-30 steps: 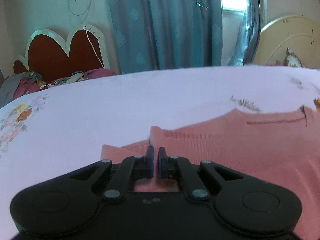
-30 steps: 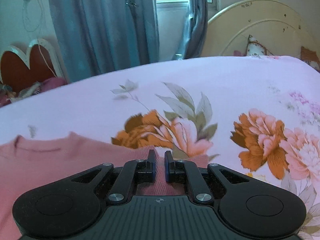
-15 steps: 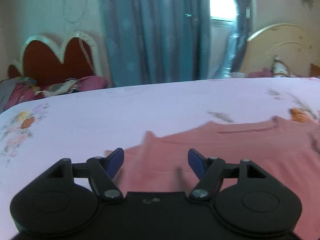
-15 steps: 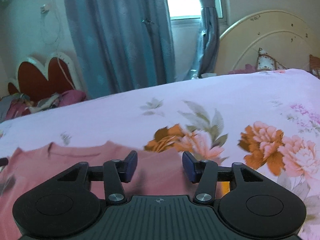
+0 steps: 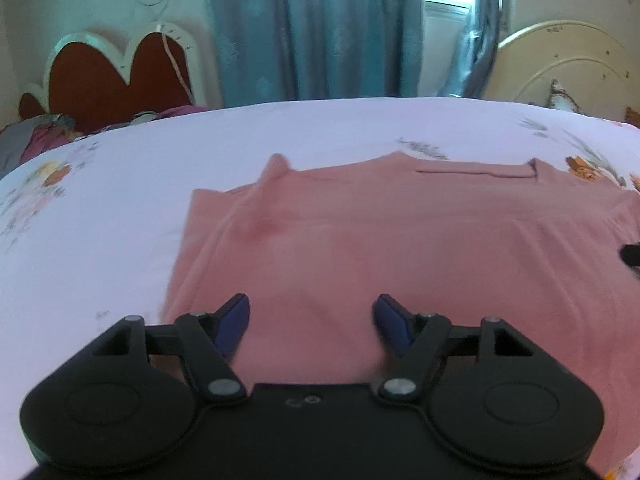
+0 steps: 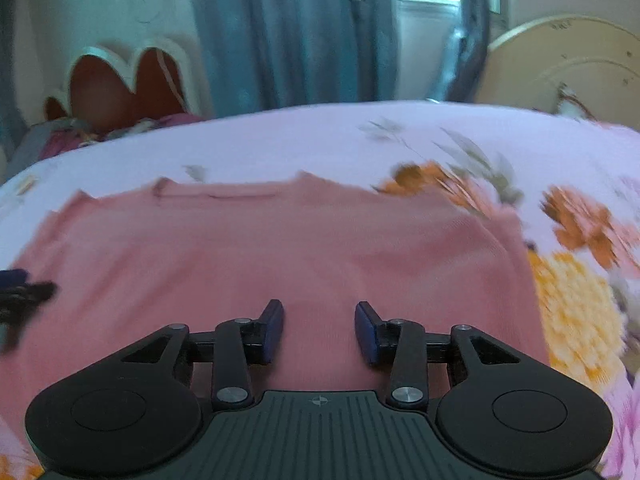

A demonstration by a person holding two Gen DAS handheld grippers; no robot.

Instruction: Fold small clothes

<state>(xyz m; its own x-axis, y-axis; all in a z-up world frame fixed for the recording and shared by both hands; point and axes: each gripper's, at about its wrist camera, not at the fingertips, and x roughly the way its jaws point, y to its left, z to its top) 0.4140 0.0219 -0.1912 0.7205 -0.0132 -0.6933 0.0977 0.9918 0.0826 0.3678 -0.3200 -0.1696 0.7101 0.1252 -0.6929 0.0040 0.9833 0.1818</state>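
A pink knit top [image 5: 400,240] lies flat on the floral bed sheet [image 5: 120,208], neckline [image 5: 476,172] at the far side and its left sleeve folded inward. My left gripper [image 5: 310,304] hovers open over the top's near left part, with only flat cloth showing between its blue pads [image 5: 236,320]. In the right wrist view the same top [image 6: 280,248] fills the middle. My right gripper [image 6: 319,308] is over its near right part; its jaws are closing, a gap remains and nothing is pinched. Each gripper shows at the edge of the other's view.
Big orange and yellow flowers are printed on the sheet [image 6: 580,280] right of the top. A heart-shaped red headboard [image 5: 116,76] with a heap of clothes [image 5: 36,140] stands far left. Blue curtains [image 5: 312,28] and a cream headboard [image 5: 568,64] close off the back.
Both grippers were shut on the top's folded edges; they have opened, let go and drawn back toward the near side. The right jaws are now narrower than half a second ago.
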